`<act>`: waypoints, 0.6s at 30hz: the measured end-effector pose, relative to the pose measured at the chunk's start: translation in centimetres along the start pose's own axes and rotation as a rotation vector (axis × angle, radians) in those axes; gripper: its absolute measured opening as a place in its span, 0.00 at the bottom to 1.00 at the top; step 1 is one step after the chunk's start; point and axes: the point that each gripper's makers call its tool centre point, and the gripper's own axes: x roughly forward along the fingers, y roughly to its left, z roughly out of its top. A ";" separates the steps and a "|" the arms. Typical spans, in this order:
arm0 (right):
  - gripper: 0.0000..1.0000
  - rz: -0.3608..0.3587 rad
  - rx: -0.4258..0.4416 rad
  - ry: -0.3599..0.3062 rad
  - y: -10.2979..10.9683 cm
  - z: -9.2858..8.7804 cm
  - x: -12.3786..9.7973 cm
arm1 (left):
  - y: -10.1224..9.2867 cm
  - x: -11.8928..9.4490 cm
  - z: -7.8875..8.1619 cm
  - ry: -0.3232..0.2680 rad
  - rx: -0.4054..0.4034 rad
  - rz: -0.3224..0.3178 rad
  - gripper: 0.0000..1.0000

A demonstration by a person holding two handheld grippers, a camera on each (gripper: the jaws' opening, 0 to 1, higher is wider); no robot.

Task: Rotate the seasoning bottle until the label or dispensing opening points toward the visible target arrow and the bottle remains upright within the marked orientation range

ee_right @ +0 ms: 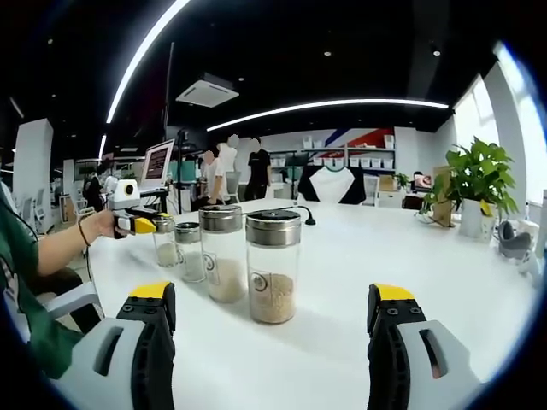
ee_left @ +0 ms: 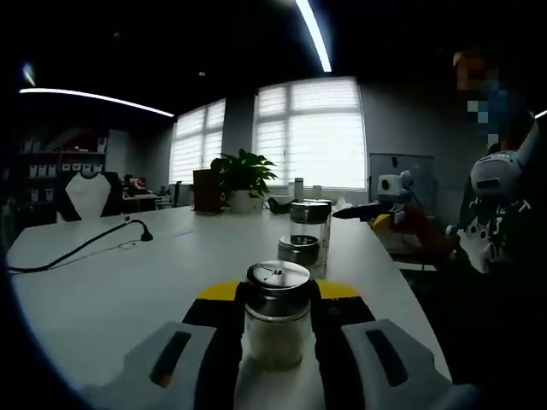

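Left gripper view first: left hand-held gripper [ee_left: 275, 342] closed around a small seasoning bottle [ee_left: 277, 314], black jaws touching both sides of the glass body below the metal shaker cap. Stands upright on the white worktop [ee_left: 128, 282], close to the near edge, pale powder in the lower half. Just beyond, two more jars [ee_left: 305, 232], one short and one taller, toward the middle of the worktop. Potted plant [ee_left: 244, 178] at the far edge by the windows; black cable [ee_left: 77, 249] trailing along the left side. No target arrow or range marking discernible.

Right gripper view next: right hand-held gripper [ee_right: 272, 342] spread wide, holding nothing, jaws well apart either side of a row of four jars. Nearest tall jar [ee_right: 273, 265] carries a small label facing the camera, grains at its bottom; a second tall jar [ee_right: 223, 252] just beside it. Farthest small one sits between the left hand-held gripper's yellow-tipped jaws at the row's end.

Likely risks: slipping on smooth glass if twisted with too little squeeze; tipping if turned off-axis; bumping the neighbouring jars; overshooting, given no arrow in sight.
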 end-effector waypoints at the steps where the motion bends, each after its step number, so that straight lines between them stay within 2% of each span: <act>1: 0.95 0.000 0.001 0.000 0.0 0.0 0.0 | 0.0 0.0 0.0 -0.001 0.001 0.004 0.31; 4: 0.95 -0.002 0.000 0.000 0.0 0.0 0.0 | 0.0 0.0 0.0 0.003 0.011 0.046 0.31; 18: 0.95 0.002 0.000 0.001 0.3 -0.1 -0.2 | -0.4 -0.1 0.0 0.008 -0.002 0.153 0.31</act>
